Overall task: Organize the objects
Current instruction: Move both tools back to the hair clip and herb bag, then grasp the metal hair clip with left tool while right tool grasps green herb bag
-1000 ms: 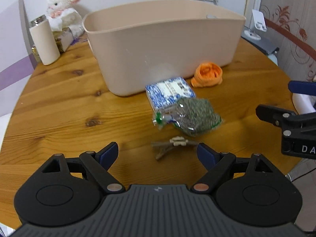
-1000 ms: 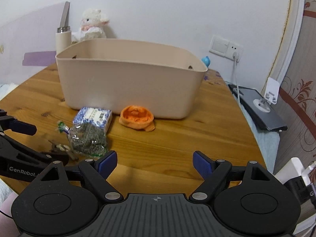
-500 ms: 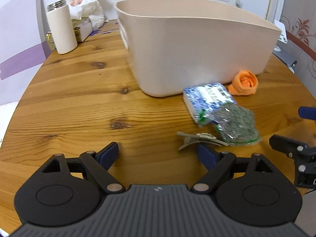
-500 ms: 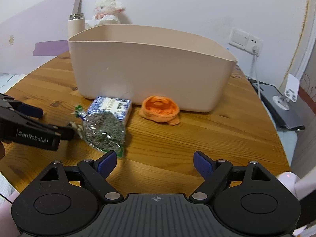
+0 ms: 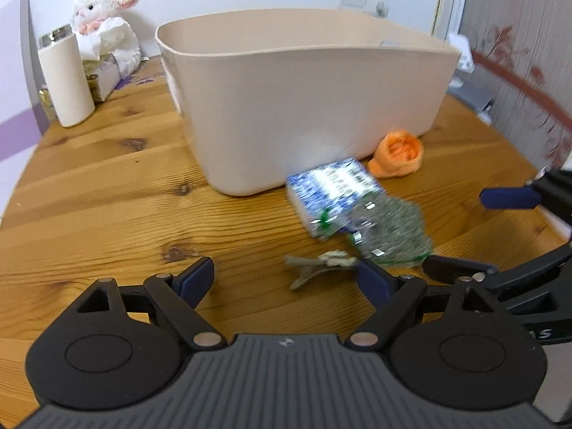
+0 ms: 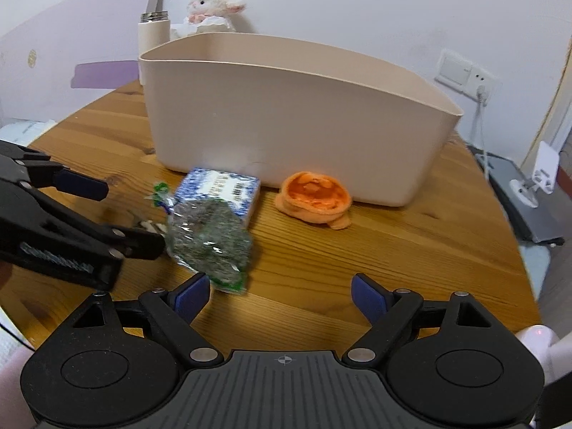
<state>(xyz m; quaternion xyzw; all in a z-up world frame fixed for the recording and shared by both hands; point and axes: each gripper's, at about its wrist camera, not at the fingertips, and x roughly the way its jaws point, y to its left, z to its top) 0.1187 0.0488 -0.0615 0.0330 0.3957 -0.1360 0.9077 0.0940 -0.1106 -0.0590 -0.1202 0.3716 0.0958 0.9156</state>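
A beige plastic bin (image 5: 314,107) stands on the round wooden table (image 5: 107,196); it also shows in the right wrist view (image 6: 286,118). In front of it lie a blue-and-white packet (image 5: 336,186) (image 6: 221,189), a clear bag of green bits (image 5: 389,232) (image 6: 211,243), an orange rolled cloth (image 5: 397,153) (image 6: 314,200) and a grey hair clip (image 5: 318,266). My left gripper (image 5: 286,279) is open, just short of the clip. My right gripper (image 6: 280,295) is open and empty, close to the bag.
A cream flask (image 5: 66,78), a white plush lamb (image 5: 107,28) and small boxes stand at the back left. A wall socket (image 6: 464,73) with a cable and a dark device (image 6: 529,207) are at the right, off the table's edge.
Both grippers have moved closer to the objects in front of the bin. The right gripper has come nearer the left one and the bag. Both stay open.
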